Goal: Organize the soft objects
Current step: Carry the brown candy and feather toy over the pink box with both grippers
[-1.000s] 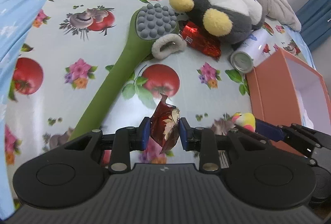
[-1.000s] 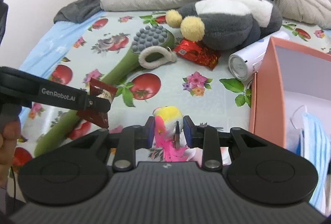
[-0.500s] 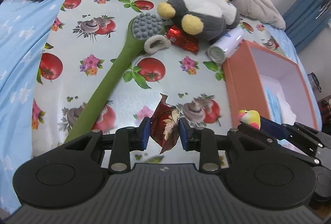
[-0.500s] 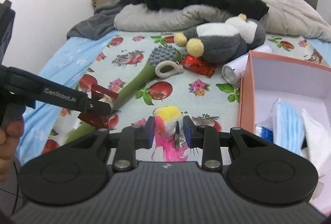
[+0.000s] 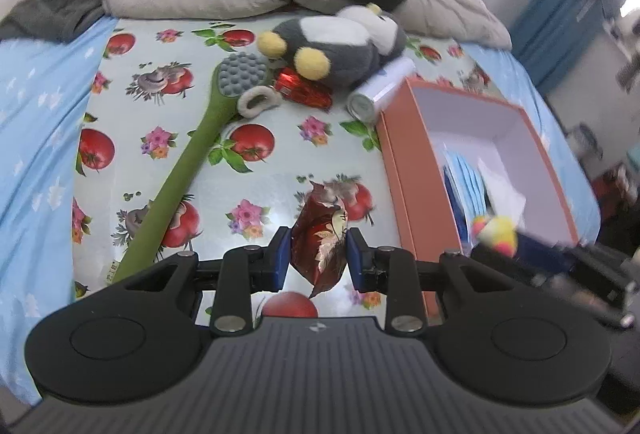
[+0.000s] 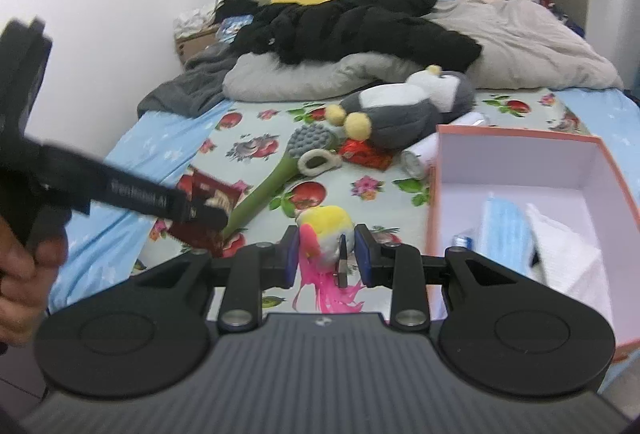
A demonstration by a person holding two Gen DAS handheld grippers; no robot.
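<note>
Lettering on my left gripper (image 6: pixel 200 211): white letters on the black finger arm, to the left of my right tool; too blurred for me to read.
Print on green brush handle (image 5: pixel 113 268): small marks near its lower end, left of my left tool; I cannot read them.
Other readable text: I find none.

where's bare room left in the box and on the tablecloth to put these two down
Box: its far half is bare floor; masks and tissue fill the near part. Tablecloth: free between green brush and box. Crowded by the penguin, red wrapper, white cylinder.
</note>
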